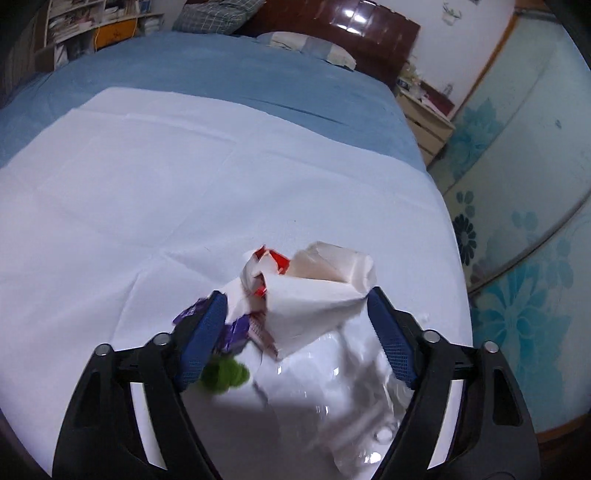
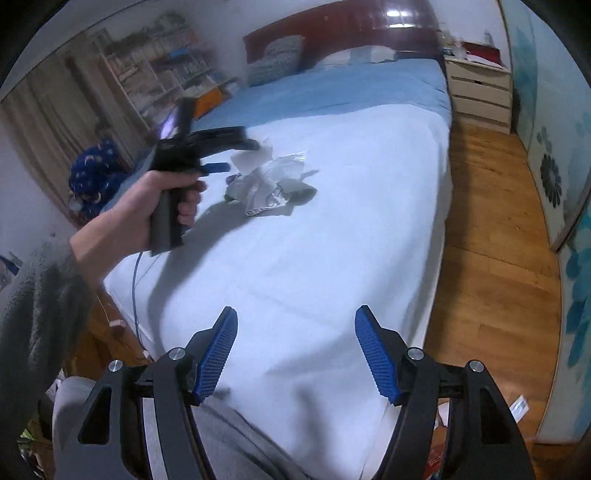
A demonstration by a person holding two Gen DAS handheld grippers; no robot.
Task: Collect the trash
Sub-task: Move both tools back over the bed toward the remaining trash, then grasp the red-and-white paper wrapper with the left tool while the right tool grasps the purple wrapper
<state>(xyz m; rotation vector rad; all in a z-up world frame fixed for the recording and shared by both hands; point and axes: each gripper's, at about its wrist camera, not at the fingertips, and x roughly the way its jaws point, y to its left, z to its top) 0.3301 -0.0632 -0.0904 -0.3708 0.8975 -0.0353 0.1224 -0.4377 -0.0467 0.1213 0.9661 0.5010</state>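
White cloth (image 1: 155,206) covers the near half of the bed, with a blue sheet (image 1: 229,77) beyond it running up to the dark red headboard (image 1: 354,33). The trash pile (image 1: 306,295) lies on that cloth. The left wrist view shows it close up: crumpled white tissue paper (image 1: 314,302), a red-and-white wrapper (image 1: 271,262), a purple wrapper (image 1: 236,332), a small green fuzzy piece (image 1: 227,374) and a clear crinkled plastic bag (image 1: 354,387) spreading toward the camera. The left gripper (image 1: 297,314) hangs over the pile with its blue pads (image 1: 205,339) spread to either side of the heap; the left pad looks to brush the purple wrapper, though whether it presses on it cannot be told, and the right pad stands clear of the tissue. None of that colour is readable in the right wrist view, where the pile is a small greyish blurred clump (image 2: 269,181) well up the bed. That view alone shows the person's hand (image 2: 162,206) around the left gripper's black handle, a grey fleece sleeve (image 2: 37,302), a cable hanging off the bed edge, the wooden floor (image 2: 491,236) and the white drawer unit (image 2: 478,96). The right gripper (image 2: 295,321) is near the foot of the bed, far from the trash, jaws apart with nothing between them.
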